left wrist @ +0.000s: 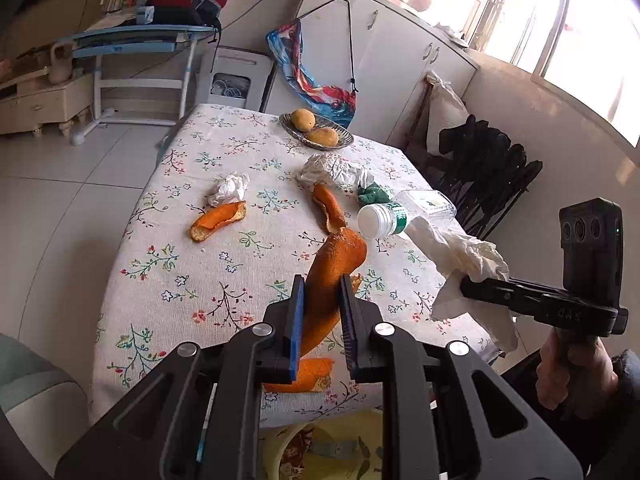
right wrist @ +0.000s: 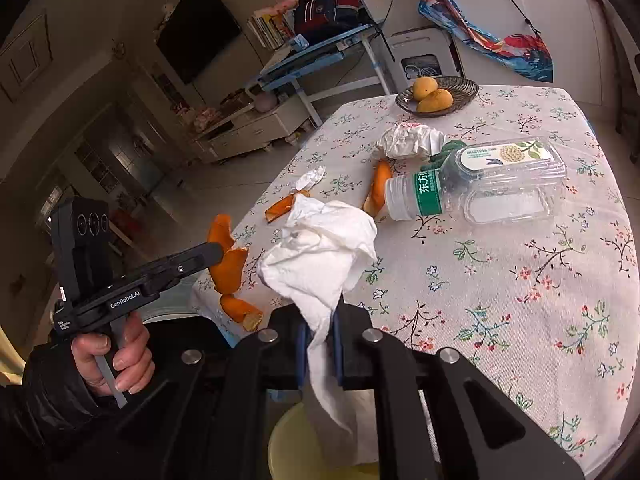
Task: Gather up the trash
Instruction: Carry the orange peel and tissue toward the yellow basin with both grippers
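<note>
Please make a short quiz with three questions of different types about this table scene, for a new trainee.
1. True or false: the left gripper is shut on an orange peel.
2. What does the right gripper hold? A) plastic bottle B) white tissue C) green cloth
3. How many fruits lie in the bowl?

Key:
1. True.
2. B, the white tissue; the plastic bottle lies on the table.
3. Two.
</note>
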`<state>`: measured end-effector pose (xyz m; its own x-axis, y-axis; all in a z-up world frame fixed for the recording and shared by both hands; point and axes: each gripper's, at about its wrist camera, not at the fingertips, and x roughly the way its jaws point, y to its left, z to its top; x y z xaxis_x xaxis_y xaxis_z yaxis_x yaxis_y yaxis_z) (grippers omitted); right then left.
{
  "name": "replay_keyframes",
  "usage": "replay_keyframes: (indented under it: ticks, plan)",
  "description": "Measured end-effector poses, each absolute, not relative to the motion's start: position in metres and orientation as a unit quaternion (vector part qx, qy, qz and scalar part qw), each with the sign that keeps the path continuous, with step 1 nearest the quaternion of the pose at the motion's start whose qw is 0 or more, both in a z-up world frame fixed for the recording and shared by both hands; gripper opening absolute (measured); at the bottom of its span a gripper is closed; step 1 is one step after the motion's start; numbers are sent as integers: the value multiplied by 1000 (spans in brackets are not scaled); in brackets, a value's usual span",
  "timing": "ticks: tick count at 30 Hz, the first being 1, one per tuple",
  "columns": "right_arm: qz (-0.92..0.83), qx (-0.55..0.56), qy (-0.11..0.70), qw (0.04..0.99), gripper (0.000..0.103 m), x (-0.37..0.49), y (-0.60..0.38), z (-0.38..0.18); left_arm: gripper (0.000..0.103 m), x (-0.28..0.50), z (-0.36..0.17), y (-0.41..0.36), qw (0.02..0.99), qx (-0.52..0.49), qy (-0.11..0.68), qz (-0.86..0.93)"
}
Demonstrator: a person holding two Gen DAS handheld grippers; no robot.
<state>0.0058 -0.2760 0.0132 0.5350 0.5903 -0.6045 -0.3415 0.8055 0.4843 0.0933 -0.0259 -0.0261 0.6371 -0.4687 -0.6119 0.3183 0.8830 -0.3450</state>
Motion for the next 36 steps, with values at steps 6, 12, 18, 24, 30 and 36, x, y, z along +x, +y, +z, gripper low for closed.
replay_keyframes:
  ticks: [6,12,18,24,30,36]
  plan:
    - [265,179,388,865,12,-16,-275,14,17,86,-28,0,893,-168,357,-218]
    - [278,169,397,858,12,-31,-260,8,16,79,-30,24,884,-233,341,-218]
    - [292,165,408,849,12,-51,-250,-1,17,54,-24,25,889,-230,327,-224]
    - [303,154,430,836,14,-64,-232,-10,17,44,-22,34,893,-247,311,-211]
    - [312,137,452,824,14,-71,-214,-21,16,41,-24,41,891,-260,308,-209]
    - [307,116,492,807,16,-73,-204,-39,16,40,-25,45,888,-272,305,-211]
